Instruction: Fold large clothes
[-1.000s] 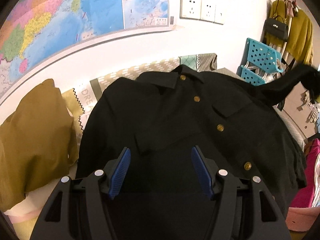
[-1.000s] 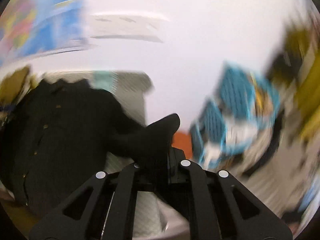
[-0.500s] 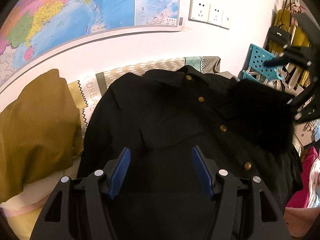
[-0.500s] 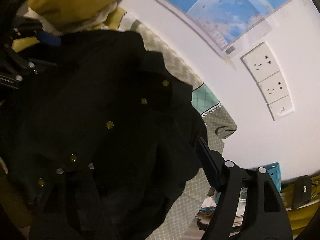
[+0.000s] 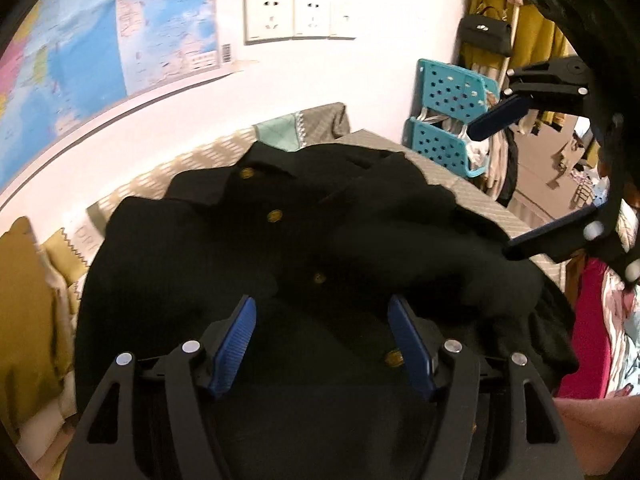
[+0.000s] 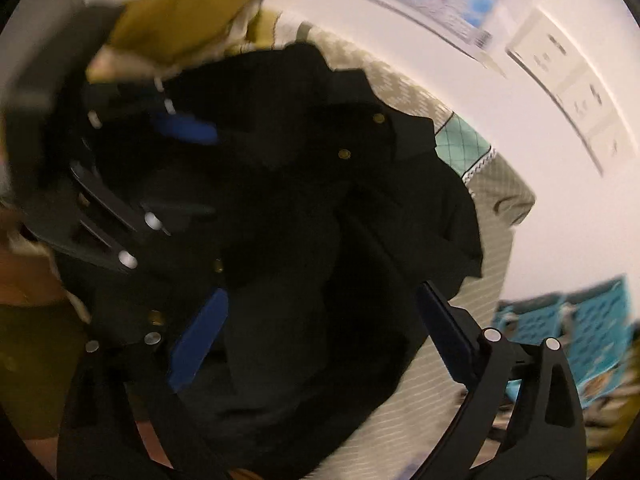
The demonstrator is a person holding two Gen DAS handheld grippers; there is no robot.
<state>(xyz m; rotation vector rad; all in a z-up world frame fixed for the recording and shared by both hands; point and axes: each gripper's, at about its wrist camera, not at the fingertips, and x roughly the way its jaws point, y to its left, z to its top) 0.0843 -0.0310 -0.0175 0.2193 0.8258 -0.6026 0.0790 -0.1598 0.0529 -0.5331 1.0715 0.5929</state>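
Both grippers over the black shirt (image 5: 248,256), which lies buttons-up on the patterned cloth (image 6: 496,200), one sleeve flopped across its front. Left gripper (image 5: 322,332): jaws opening, nothing pinched, fabric below. Right gripper (image 6: 320,344): jaws spreading wide, sleeve under them, pads clear of cloth.
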